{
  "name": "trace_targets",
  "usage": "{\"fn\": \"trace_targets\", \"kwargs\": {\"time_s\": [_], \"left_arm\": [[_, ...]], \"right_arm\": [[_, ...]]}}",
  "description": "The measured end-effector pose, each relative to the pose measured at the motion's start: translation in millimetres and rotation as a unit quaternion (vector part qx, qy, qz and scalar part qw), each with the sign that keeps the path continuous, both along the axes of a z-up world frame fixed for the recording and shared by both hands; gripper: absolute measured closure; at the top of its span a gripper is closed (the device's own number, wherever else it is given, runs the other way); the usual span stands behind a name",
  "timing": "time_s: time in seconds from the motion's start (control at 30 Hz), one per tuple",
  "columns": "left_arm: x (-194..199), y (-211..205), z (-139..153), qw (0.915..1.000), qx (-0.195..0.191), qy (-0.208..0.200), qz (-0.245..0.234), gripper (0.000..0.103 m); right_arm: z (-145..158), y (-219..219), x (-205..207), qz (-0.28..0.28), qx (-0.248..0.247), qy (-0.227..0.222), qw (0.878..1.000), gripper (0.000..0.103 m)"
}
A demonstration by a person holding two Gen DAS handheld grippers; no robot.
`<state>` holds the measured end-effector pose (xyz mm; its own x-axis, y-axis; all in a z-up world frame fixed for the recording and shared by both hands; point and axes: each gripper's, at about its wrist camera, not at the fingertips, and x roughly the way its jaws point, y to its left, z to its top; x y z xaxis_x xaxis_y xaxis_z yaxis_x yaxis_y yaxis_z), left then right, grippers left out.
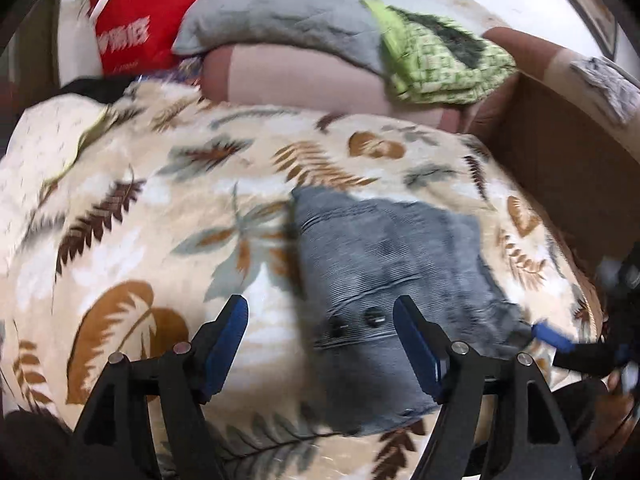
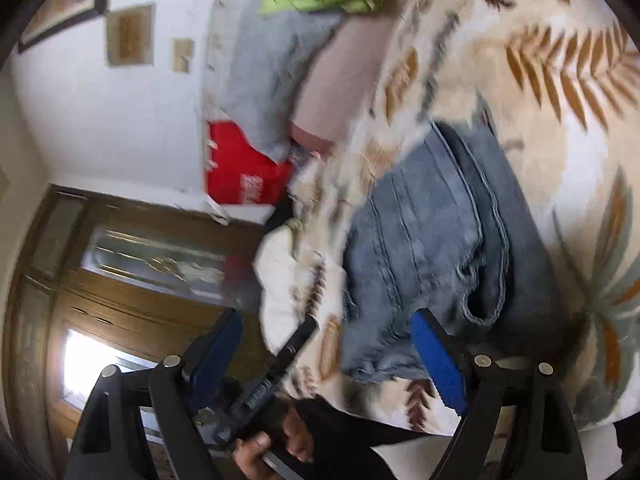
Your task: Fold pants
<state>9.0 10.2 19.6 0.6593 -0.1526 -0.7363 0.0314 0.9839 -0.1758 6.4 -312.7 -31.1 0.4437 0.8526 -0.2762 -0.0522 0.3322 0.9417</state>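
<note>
In the left wrist view, the far left holds a red bag [image 1: 148,20] and a grey pillow [image 1: 280,12], with a green patterned cloth [image 1: 436,56] further right. Nearer lies the leaf-print blanket [image 1: 140,208], covering the bed. The left gripper [image 1: 320,320] hangs above it with its 2 blue-padded jaws spread apart, holding nothing. Just right of centre, the pants [image 1: 392,256], blue-grey denim, lie on the blanket already folded into a compact, roughly square stack, 2 dark buttons showing near the left gripper. At the right edge the right gripper [image 1: 554,340] is seen beside the stack's near right corner; in its own view its jaws are apart and empty, with the denim's frayed hem between them.

The denim looks thick and moderately heavy, soft but holding a crease, and not slippery on the fleecy blanket. A sound hold would likely be at the stacked corners or along the folded edge, pinching all layers together so none peels away.
</note>
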Motion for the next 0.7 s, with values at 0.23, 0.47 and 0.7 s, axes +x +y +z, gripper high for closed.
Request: {"fn": "trace_targets", "kwargs": {"time_s": [0.23, 0.47, 0.7], "left_arm": [[3, 2, -18, 0.9999, -0.011, 0.008, -0.010, 0.027], [9, -6, -36, 0.9996, -0.007, 0.019, -0.017, 0.027], [9, -3, -40, 0.9996, -0.013, 0.021, -0.016, 0.023]], "right_arm": [[-42, -8, -7, -0.058, -0.049, 0.092, 0.993, 0.026], [-26, 11, 11, -0.045, -0.073, 0.098, 0.991, 0.025], [-47, 19, 31, -0.059, -0.089, 0.132, 0.985, 0.051]]}}
